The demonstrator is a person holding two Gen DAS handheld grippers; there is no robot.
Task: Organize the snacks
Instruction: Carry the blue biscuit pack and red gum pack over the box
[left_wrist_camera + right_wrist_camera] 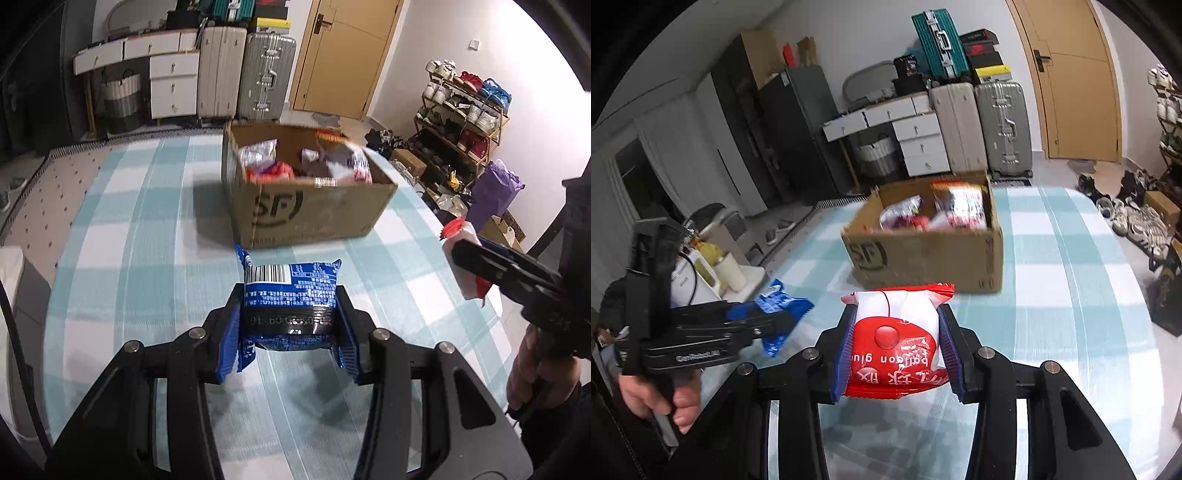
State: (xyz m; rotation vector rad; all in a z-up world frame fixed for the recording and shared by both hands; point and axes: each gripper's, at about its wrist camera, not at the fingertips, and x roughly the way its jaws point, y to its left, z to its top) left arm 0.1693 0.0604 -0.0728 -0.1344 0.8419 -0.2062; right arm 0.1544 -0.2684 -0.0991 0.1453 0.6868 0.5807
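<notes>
My left gripper (290, 306) is shut on a blue snack packet (290, 291) with a barcode, held above the table. My right gripper (895, 347) is shut on a red and white snack packet (895, 343). An open cardboard box (314, 210) stands ahead on the table and holds several snack packets. In the right wrist view the box (931, 254) is ahead, and the left gripper (764, 325) with the blue packet (779, 306) is at the left. In the left wrist view the right gripper (465, 258) with its red and white packet (467, 236) is at the right.
The table has a blue and white checked cloth (155, 236). Suitcases (243, 77), white drawers (173, 77) and a wooden door (347, 51) stand behind. A shoe rack (465, 110) and a purple bag (491, 195) are at the right. Bottles (713, 269) stand left of the table.
</notes>
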